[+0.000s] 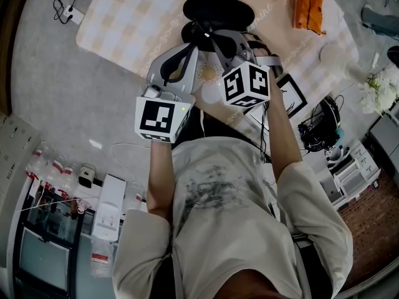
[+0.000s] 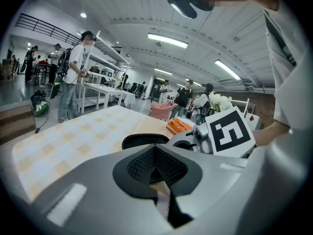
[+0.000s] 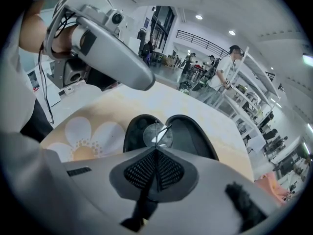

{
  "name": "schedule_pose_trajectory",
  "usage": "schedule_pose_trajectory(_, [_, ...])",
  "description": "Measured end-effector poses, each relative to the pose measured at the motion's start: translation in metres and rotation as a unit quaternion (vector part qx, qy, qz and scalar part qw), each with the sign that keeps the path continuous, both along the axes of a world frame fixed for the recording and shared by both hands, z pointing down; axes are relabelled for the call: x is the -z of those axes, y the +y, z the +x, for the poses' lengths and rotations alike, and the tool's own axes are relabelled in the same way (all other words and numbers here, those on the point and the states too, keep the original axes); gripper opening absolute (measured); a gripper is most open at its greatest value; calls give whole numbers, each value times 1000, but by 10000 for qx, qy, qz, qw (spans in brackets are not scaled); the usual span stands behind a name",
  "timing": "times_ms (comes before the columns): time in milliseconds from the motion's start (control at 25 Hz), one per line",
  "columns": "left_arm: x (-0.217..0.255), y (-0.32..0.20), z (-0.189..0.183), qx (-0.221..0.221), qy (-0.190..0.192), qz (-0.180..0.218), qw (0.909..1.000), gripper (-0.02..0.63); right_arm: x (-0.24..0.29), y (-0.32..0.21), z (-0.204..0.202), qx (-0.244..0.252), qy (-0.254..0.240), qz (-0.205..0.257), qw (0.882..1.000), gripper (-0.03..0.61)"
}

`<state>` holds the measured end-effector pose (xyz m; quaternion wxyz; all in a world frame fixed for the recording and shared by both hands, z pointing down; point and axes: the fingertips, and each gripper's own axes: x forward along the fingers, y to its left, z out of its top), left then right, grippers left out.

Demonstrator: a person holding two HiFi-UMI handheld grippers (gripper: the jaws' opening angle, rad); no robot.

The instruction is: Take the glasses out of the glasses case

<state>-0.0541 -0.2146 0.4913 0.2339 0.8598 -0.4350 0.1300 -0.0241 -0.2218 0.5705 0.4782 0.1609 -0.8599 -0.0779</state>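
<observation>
Glasses are sitting right at the tip of my right gripper. Its jaws are pinching together on the thin frame, with one lens showing just past them. They're over the open black glasses case, which is lying on the checked tablecloth. My left gripper is hanging just beside it, jaws closed on nothing.

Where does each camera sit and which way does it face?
Head view: on the head, facing steeply down at the table; torso, left gripper, right gripper show.
Left gripper view: on that gripper, facing across the table along shut jaws; right gripper shows.
Right gripper view: on that gripper, facing the glasses its jaws pinch; left gripper shows.
Shared: all see the glasses case.
</observation>
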Motion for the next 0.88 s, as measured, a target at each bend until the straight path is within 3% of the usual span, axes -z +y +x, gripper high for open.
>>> schedule_pose_trajectory(880, [4, 0, 5, -40, 29, 13, 10000, 9, 11, -2, 6, -106, 37, 131, 9999, 18])
